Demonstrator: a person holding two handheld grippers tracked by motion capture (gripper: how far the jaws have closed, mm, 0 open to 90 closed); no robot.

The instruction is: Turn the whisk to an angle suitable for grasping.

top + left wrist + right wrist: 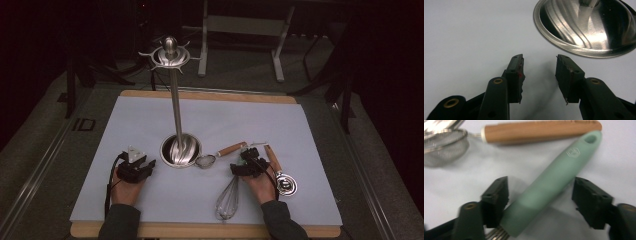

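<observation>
Spread jaws of the right gripper straddle the whisk, its green handle lying between them, near or touching the left jaw and clear of the right one. Nothing is pinched yet. In the high view the whisk lies flat at the near right of the mat, wire end toward the person, handle under the right gripper.

Left gripper is also spread and empty, resting on the mat just beside the stand base.

As a judgement, the work is at its very start: the stand carries nothing on its top hooks, and the strainer, the whisk and a third wood-handled tool all lie on the mat. The grasp, lift and hanging are all left.

The right gripper view is blurred, so contact at the left jaw is uncertain. The whisk's wires are cut off at the bottom there, and the third tool's head is too small to identify.
</observation>
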